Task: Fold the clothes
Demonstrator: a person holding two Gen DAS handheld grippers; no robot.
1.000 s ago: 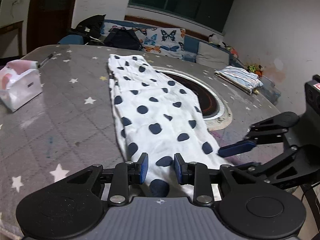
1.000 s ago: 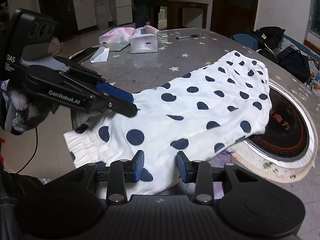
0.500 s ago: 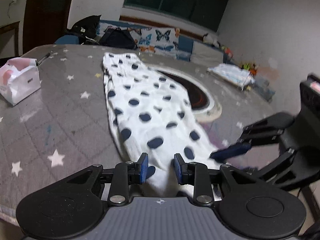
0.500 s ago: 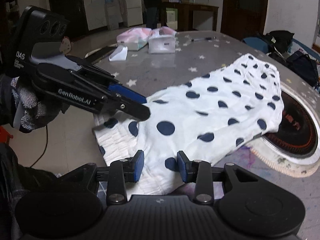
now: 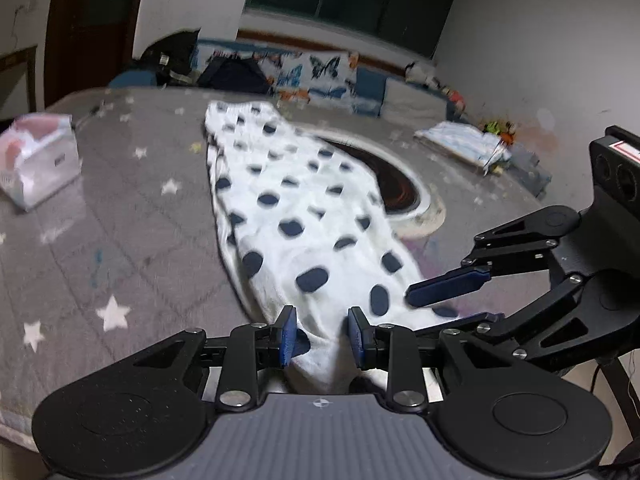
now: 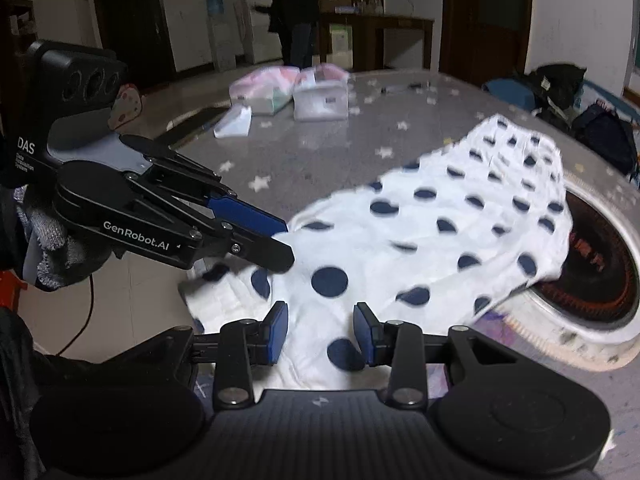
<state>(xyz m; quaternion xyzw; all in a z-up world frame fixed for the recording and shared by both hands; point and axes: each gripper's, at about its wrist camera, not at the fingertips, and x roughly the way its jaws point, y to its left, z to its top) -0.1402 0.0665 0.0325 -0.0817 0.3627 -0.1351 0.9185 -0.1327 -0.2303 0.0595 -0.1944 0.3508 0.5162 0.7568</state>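
In the left wrist view, the left tool [image 5: 322, 338] at 6 o'clock has its blue pads set narrow, and the near hem of the white cloth garment with dark blue dots [image 5: 304, 216] passes between them; it seems pinched, and the hem hangs off the near edge. At 4 o'clock the right tool [image 5: 450, 300] comes in from the side, its two blue fingers [image 5: 448, 288] closed on the same hem, just beside the left tool.

In the right wrist view, the right tool [image 6: 320, 334] is also narrow, with the garment [image 6: 440, 224] between its pads. The left tool [image 6: 276, 240] comes in from 9 o'clock and grips the cloth edge.

The garment lies flat from 6 o'clock toward 12 o'clock on the grey quilted worktop with white stars [image 5: 132, 216], and one side covers part of a round dark burner with a pale ring [image 5: 400, 184]. At 9 o'clock stands a white plastic box [image 5: 40, 164]. At 2 o'clock, far away, lies a folded striped cloth [image 5: 464, 140].
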